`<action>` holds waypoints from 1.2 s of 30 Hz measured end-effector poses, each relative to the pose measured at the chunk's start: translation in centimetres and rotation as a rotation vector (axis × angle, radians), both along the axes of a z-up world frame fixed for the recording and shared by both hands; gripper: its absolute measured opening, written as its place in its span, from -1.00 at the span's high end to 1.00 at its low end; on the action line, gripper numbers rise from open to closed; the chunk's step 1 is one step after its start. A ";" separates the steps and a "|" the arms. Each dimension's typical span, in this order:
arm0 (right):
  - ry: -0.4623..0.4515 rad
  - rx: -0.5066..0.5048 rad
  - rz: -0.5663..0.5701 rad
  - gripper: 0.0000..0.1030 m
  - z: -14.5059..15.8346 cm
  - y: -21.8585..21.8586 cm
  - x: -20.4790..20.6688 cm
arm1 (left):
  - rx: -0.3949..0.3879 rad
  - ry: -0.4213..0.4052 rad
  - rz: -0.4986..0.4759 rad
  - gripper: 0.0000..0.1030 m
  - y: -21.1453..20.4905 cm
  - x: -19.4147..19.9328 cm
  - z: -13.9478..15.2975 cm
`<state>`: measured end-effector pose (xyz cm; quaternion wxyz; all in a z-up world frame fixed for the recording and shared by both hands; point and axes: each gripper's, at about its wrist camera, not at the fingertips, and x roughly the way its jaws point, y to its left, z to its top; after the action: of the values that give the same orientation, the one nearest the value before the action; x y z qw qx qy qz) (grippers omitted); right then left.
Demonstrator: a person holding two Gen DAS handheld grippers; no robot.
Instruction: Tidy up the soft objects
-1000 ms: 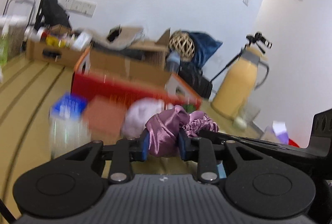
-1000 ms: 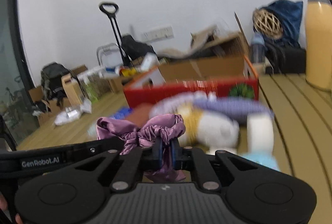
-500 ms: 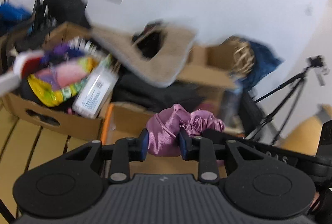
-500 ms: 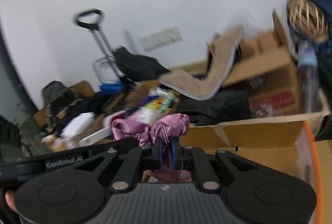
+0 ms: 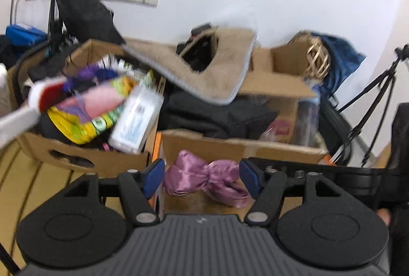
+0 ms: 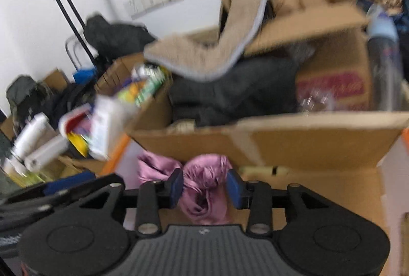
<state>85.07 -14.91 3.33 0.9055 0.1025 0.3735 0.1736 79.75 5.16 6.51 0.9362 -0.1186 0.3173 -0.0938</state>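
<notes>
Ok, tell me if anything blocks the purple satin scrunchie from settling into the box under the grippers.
Nothing visible does. The purple satin scrunchie already lies on the box floor, between the spread fingers of the left gripper; the right gripper looks open around it.

Glossy satin purple cloth [image 5: 204, 180], matt corrugated cardboard box [image 5: 237, 148], fuzzy beige mat [image 5: 199, 71]

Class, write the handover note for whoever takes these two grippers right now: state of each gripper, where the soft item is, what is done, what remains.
Left gripper: open, jaws wide, clear of the purple satin scrunchie.
Right gripper: open, jaws apart on either side of the scrunchie; contact unclear in the blur.
Scrunchie: inside the orange-edged box, on or just above its cardboard floor.
Done: scrunchie delivered into the box.
Left: back both grippers out, then fetch the next soft object; none is in view here.
</notes>
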 end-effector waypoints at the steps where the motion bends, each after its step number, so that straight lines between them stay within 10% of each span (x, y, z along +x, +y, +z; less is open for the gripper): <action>1: -0.019 0.002 -0.003 0.19 1.2 -0.4 -0.8 | -0.005 -0.016 0.003 -0.34 0.1 -1.0 1.2; 16: -0.337 -0.058 -0.005 -0.34 18.9 -10.2 -27.0 | 0.105 -0.243 -0.002 -0.71 1.1 -25.1 14.3; 27: -0.548 -0.121 0.000 -0.69 17.8 -16.2 -50.0 | 0.215 -0.450 0.027 -1.00 0.0 -46.2 12.5; 36: -0.628 -0.132 -0.056 -0.80 10.1 -16.5 -65.1 | 0.217 -0.556 -0.020 -1.00 -1.7 -60.7 5.5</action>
<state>19.95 -31.44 13.44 0.9855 -0.0046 0.0835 0.1473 19.08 3.50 12.05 0.9934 0.0153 0.0582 -0.0972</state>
